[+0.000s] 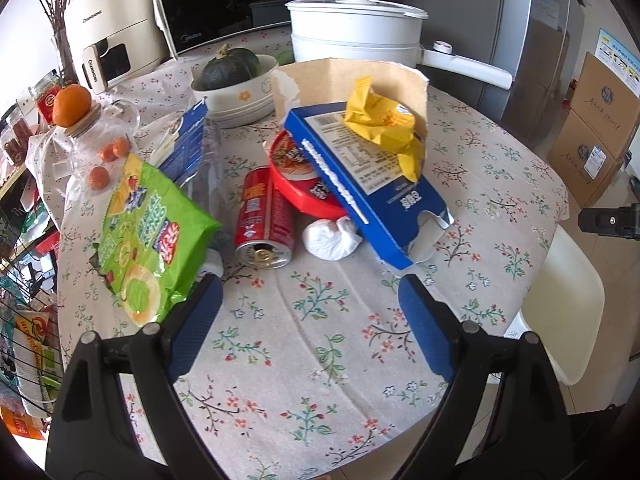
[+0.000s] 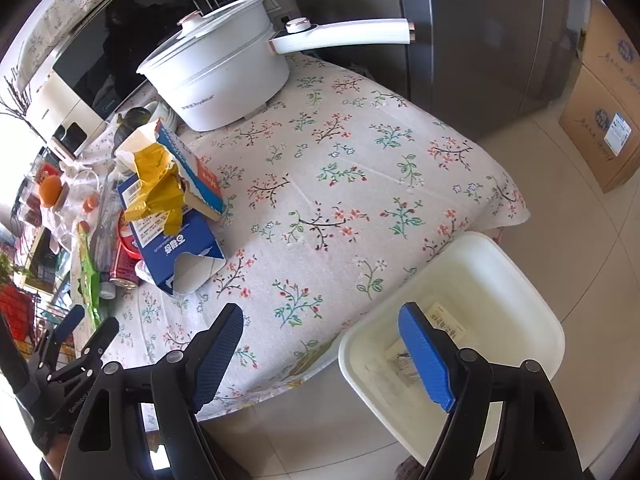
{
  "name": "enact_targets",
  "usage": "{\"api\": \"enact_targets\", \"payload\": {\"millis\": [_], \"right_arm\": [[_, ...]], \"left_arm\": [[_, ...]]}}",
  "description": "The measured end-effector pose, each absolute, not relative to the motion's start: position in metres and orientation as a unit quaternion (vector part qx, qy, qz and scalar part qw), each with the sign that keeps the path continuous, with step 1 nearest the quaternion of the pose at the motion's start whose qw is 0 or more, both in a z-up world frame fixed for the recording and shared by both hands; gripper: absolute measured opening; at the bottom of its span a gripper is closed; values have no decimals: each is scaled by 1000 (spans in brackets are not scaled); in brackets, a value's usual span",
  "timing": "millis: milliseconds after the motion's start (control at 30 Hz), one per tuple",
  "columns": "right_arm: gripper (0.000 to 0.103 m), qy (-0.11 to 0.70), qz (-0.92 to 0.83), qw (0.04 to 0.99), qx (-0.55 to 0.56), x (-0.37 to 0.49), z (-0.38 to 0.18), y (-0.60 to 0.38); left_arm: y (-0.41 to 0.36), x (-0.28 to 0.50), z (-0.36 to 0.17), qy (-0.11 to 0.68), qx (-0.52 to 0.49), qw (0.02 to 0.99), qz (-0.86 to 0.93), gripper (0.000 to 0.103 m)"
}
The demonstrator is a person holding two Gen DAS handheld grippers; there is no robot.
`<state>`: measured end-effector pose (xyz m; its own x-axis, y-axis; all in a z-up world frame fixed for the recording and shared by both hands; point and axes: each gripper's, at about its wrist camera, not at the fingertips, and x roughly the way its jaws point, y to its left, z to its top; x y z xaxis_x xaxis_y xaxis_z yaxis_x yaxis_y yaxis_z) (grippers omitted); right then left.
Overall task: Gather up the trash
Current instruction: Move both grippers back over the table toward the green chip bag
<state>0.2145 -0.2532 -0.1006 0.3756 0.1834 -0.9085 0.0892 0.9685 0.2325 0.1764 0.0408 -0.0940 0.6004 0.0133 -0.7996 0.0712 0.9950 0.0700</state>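
On the table (image 1: 320, 340) the trash lies in a heap toward the far left: a snack bag (image 1: 148, 236) at the left, a can (image 1: 264, 220) on its side just right of it, then a wad of tissue (image 1: 332, 238). Behind these a lid (image 1: 298, 184) sits under a flattened carton (image 1: 372, 184), which carries a crumpled wrapper (image 1: 384, 128) (a paper bag (image 1: 352, 80) stands behind). Farther back stand a bowl (image 1: 240, 96) and a pot (image 1: 356, 32). A bin (image 2: 480, 280) sits off the table's right edge.

The cream appliance (image 1: 114, 36) at the back of the table carries the brand "CHANGHONG" on its body and again on its front handle. The white electric pot (image 2: 218, 76) shows "Royalstar" on its side, and the left gripper's black frame (image 2: 80, 402) reads "GenROBOT"; the print on the wrappers and boxes is too small to read.
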Motion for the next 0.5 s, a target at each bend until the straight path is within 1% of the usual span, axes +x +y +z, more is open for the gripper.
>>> {"api": "enact_targets", "payload": {"millis": [267, 500], "right_arm": [[82, 562, 44, 819, 105, 232, -106, -210], [82, 571, 53, 814, 93, 247, -120, -175]], "left_arm": [[108, 185, -113, 452, 43, 889, 58, 90], [128, 198, -137, 459, 92, 877, 105, 90]]}}
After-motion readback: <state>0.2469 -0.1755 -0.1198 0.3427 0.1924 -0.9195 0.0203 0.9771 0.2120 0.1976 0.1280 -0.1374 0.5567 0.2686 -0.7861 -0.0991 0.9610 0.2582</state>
